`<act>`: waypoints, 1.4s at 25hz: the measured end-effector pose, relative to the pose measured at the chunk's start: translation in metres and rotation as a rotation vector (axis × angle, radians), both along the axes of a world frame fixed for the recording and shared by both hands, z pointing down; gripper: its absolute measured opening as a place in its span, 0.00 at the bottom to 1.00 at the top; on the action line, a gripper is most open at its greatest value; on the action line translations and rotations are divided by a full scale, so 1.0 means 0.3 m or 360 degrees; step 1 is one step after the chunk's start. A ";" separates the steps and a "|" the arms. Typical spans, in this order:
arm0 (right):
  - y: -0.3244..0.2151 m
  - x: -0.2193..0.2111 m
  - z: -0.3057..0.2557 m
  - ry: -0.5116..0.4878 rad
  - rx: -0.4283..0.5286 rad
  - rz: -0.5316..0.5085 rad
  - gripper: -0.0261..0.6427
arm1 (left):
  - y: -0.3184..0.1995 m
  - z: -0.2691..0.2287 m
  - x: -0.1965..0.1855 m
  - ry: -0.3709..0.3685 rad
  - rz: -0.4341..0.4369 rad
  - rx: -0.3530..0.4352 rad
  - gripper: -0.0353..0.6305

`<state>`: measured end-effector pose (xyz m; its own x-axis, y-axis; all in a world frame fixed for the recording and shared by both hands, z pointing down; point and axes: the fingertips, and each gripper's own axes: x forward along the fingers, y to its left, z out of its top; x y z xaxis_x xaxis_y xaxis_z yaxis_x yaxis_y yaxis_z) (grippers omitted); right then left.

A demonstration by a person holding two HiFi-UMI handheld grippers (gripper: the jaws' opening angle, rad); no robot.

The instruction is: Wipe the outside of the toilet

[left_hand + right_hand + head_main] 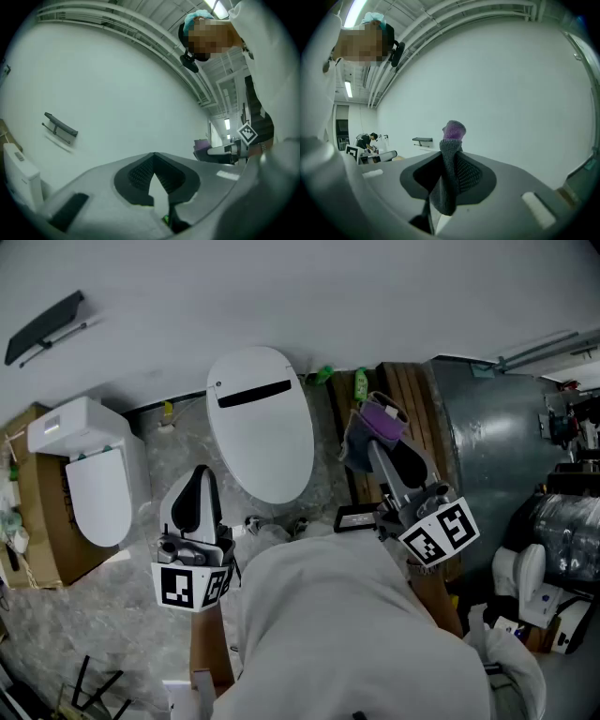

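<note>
Because neither tool touches the porcelain, the stage shown is judged to be the approach, with no wiping stroke yet made. Nearest, the person's white-sleeved arms carry both tools forward.

Left gripper (pixel 199 479): jaws closed tip to tip on nothing. It is held just in front of the bowl's near end, probably as a spare or steadying tool clear of the work.

Right gripper (pixel 382 448): jaws clenched on a grey-and-purple cloth (pixel 379 420). The cloth's purple end stands out past the tips and its grey part trails back between the pads. The loose end would give a soft face to press on the shell. This gripper sits to the right of the toilet (pixel 261 427), apart from it, over wooden slats (pixel 405 390).

The toilet stands on the floor between and beyond the two grippers, lid down. Its long axis runs from the wall toward the person. The narrower front end points at the person, and the back end, with a dark bar, lies by the wall.

Farther off are a green bottle (pixel 361 382) at the wall foot, a second toilet (pixel 89 474) and a cardboard box (pixel 37 521) at left, and a wall bracket (pixel 42 326).
</note>
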<state>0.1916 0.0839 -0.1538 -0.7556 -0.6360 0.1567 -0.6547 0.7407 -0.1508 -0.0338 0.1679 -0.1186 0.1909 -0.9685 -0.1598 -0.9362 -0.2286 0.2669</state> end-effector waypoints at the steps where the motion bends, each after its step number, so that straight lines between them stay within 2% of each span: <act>1: 0.000 -0.001 0.005 0.0008 0.0003 -0.0002 0.16 | -0.002 0.002 -0.001 0.0001 0.0000 0.0004 0.06; 9: -0.041 0.070 0.015 0.0089 0.0014 0.0005 0.16 | 0.006 -0.011 0.044 -0.0031 -0.0016 0.0010 0.06; 14: -0.139 0.101 0.029 0.0134 0.0032 -0.0075 0.16 | 0.006 -0.009 0.036 -0.0047 -0.0155 0.0001 0.06; 19: -0.350 0.098 0.081 0.0204 0.0036 -0.0301 0.16 | -0.029 -0.014 0.064 -0.0080 -0.0429 -0.0037 0.06; 24: -0.650 0.007 0.209 0.0352 0.0041 -0.0620 0.16 | -0.178 0.007 0.114 -0.0116 -0.0686 -0.0103 0.06; 28: -0.878 -0.093 0.359 0.0530 0.0068 -0.0899 0.17 | -0.344 0.038 0.167 -0.0089 -0.0806 -0.0124 0.06; 32: -1.056 -0.202 0.561 0.0663 0.0009 -0.1109 0.17 | -0.475 0.096 0.212 -0.0056 -0.0919 -0.0166 0.06; 35: -1.152 -0.276 0.756 0.0790 -0.0049 -0.1130 0.17 | -0.571 0.192 0.236 -0.0145 -0.0829 -0.0272 0.06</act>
